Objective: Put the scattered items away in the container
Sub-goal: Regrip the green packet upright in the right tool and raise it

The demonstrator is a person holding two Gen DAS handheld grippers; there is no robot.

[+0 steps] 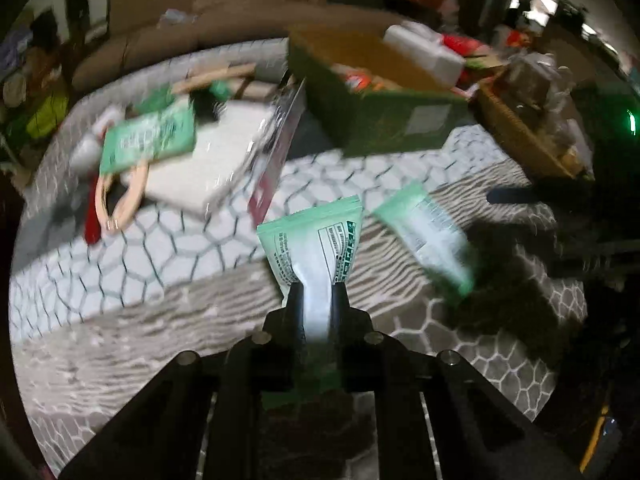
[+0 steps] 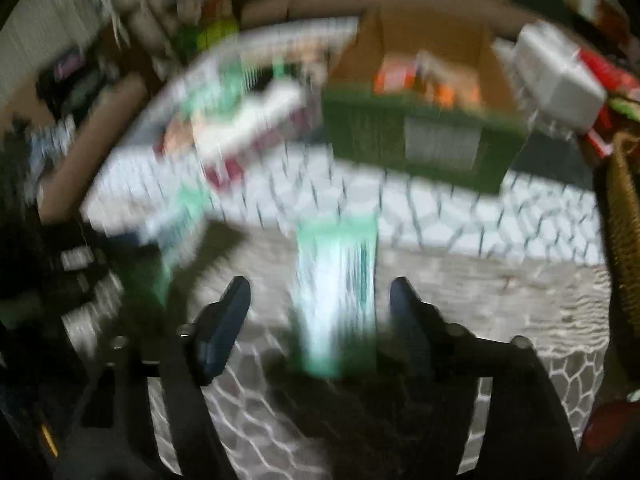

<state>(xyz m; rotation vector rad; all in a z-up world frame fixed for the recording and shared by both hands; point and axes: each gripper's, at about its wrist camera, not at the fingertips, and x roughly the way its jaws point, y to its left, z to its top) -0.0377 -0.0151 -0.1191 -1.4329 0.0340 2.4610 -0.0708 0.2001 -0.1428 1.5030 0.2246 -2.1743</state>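
My left gripper (image 1: 318,290) is shut on a green and white tube (image 1: 316,248), which sticks up from between its fingers above the patterned cover. A second, similar tube (image 1: 424,240) lies on the cover just to the right. In the blurred right wrist view that second tube (image 2: 336,292) lies between the wide-apart fingers of my right gripper (image 2: 318,300), which is open, and neither pad touches it. The container is a green cardboard box (image 1: 380,128) (image 2: 360,136) that stands further back with orange and white items inside.
A green packet (image 1: 148,140), a flat white package (image 1: 208,160), a wooden ring (image 1: 120,200) and a red item lie scattered at the far left. A wicker basket (image 1: 520,132) stands right of the box. A white carton (image 1: 424,52) rests at the box's far corner.
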